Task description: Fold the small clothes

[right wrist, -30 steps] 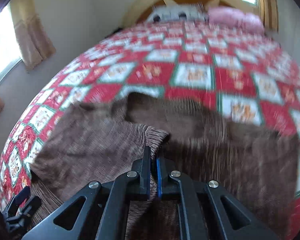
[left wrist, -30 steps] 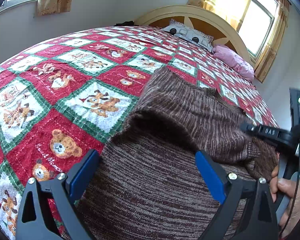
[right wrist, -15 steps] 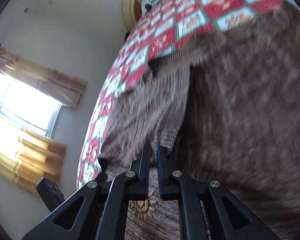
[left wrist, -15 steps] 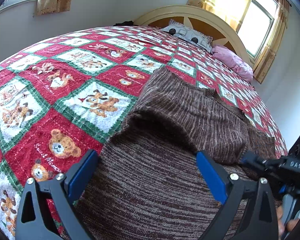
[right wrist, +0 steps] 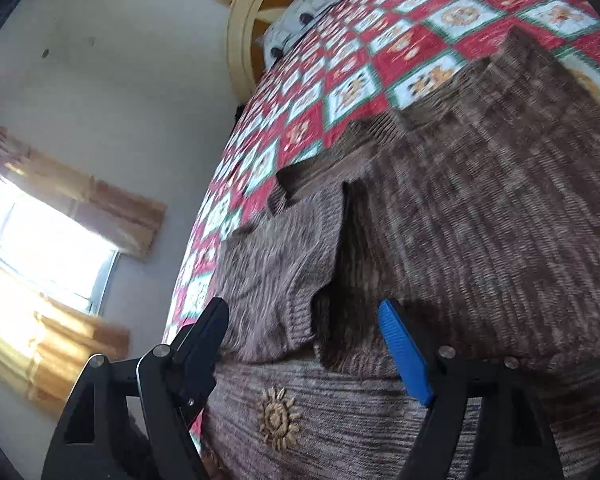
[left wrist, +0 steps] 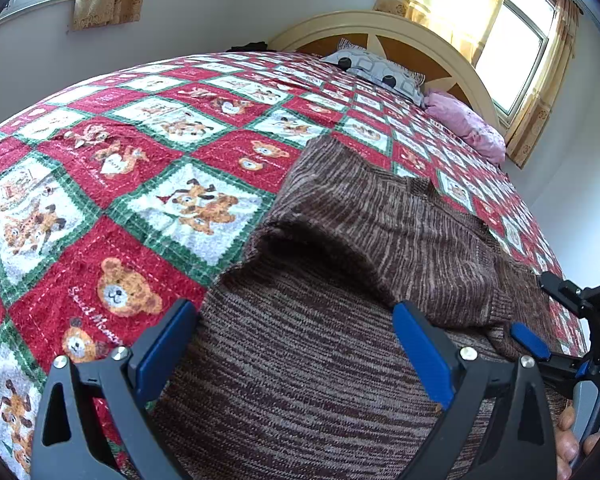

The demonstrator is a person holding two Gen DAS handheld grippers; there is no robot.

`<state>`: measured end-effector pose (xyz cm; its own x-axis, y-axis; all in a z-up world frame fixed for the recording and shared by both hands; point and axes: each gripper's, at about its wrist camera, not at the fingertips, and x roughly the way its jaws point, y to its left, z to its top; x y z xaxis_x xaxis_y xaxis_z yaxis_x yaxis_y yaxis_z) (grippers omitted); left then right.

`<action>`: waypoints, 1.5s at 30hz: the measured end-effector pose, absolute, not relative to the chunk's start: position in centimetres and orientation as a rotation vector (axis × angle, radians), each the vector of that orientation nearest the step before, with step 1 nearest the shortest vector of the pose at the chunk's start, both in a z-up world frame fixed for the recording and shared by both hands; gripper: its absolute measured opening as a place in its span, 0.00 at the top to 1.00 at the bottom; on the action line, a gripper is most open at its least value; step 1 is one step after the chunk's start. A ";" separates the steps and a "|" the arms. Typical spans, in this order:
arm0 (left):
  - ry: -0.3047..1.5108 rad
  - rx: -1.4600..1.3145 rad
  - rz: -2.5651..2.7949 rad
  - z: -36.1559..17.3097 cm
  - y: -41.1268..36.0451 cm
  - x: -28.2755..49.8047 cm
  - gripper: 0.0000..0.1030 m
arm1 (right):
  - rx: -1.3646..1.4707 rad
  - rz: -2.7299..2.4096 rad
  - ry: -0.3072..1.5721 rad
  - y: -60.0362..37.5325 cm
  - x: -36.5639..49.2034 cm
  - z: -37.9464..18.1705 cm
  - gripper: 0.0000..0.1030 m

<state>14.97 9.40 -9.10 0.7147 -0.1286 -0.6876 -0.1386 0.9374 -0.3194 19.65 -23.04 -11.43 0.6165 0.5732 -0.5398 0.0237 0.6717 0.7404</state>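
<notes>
A brown knitted sweater point(left wrist: 300, 360) lies on the bed, with one sleeve point(left wrist: 400, 232) folded across its body. My left gripper point(left wrist: 296, 344) is open and empty just above the sweater's near part. My right gripper point(right wrist: 304, 340) is open over the sleeve's ribbed cuff point(right wrist: 296, 320), which lies loose between its jaws. The sweater point(right wrist: 480, 220) fills the right wrist view, with a small gold flower emblem point(right wrist: 278, 418) near the fingers. The right gripper also shows at the right edge of the left wrist view point(left wrist: 540, 328).
The bed has a red, green and white quilt with bears point(left wrist: 140, 208). A patterned pillow point(left wrist: 380, 72) and a pink pillow point(left wrist: 464, 128) lie by the cream headboard point(left wrist: 400, 32). Curtained windows point(left wrist: 512, 40) flank the bed. A wall point(right wrist: 120, 100) is left of the bed.
My right gripper carried the sleeve cuff across the sweater, tilted sideways, then opened and let it go. My left gripper stayed open and still.
</notes>
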 end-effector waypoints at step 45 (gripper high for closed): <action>0.781 -0.363 0.006 -9.1 9.3 15.0 0.01 | 0.975 0.624 1.101 -19.3 25.8 -13.5 0.24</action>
